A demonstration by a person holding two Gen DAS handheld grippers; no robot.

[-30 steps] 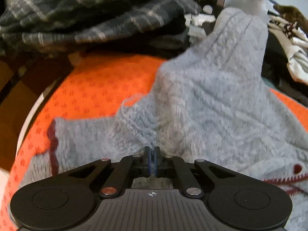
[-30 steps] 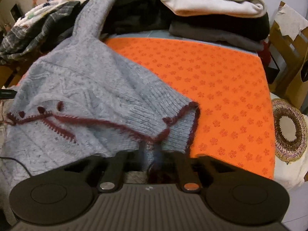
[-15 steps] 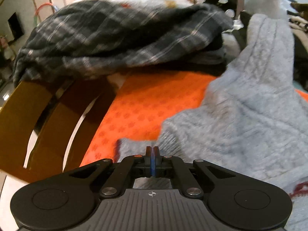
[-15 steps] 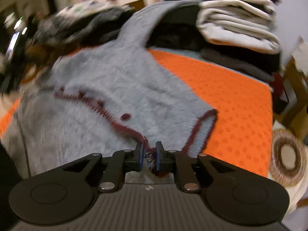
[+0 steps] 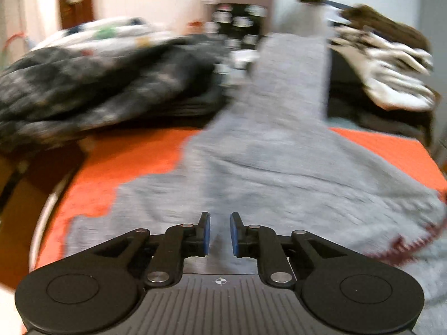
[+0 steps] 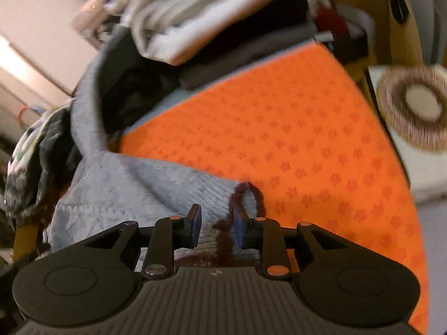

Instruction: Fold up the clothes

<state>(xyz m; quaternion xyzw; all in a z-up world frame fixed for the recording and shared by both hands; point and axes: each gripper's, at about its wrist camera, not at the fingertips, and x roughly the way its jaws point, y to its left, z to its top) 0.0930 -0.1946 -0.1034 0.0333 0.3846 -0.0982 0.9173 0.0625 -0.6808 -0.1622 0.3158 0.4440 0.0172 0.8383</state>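
My left gripper (image 5: 220, 233) and right gripper (image 6: 217, 226) have just been opening; both jaws stand apart over the grey sweater (image 5: 279, 173) on the orange cloth (image 6: 307, 139), pressing nothing. Motion blur smears the clothes piles behind.

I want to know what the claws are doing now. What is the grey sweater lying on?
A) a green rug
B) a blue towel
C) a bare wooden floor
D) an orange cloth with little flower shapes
D: in the right wrist view the grey sweater lies spread on the orange cloth, whose darker flower-like pattern shows clearly beside the sweater's dark red edge.
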